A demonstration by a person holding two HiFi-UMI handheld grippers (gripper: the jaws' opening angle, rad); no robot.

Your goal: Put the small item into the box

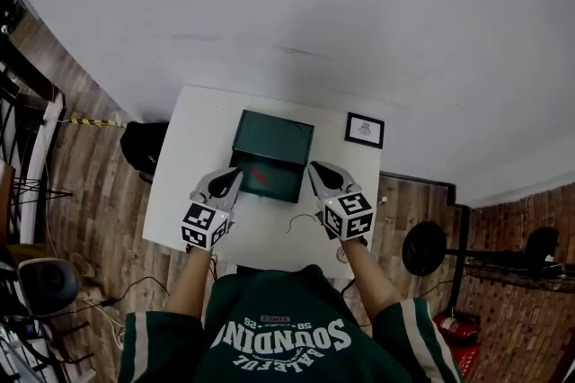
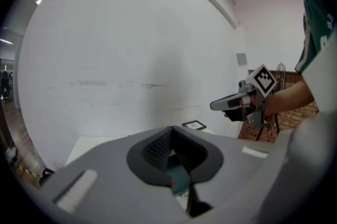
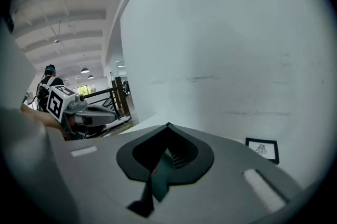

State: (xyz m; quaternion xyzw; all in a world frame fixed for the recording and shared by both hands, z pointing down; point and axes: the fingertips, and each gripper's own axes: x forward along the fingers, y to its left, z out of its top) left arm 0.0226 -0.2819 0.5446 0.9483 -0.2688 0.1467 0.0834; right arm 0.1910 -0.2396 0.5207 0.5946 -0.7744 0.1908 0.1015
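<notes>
1. Left hand-held gripper (image 1: pixel 235 177): held over the near left part of the white table (image 1: pixel 199 137), marker cube toward the person. In its own view the jaws are clenched, tips meeting at the apex (image 2: pixel 171 130), with nothing grasped. Only the gap below the tips gives a sight of what lies beyond.
2. Box (image 1: pixel 286 183): dark green and open, lying between the two hand-held grippers and just ahead of their tips. Its lid (image 1: pixel 273 138) is laid back on the far side.
3. Small item (image 1: pixel 258 175): red, resting inside the box, just right of the left hand-held gripper's tip and nearer to it than to the right one. It shows as a red speck through the jaw gaps (image 2: pixel 171 182) (image 3: pixel 155 171).
4. Thin wire (image 1: pixel 303 218): loose on the table, near the right hand-held gripper on the person's side.
5. Right hand-held gripper (image 1: pixel 314 167): level with the left one at the box's right edge. Its jaws are clenched, tips together (image 3: pixel 167 125), and empty.
6. Black-framed picture (image 1: pixel 365 130): flat on the table, ahead and to the right of the right hand-held gripper, apart from the box.
</notes>
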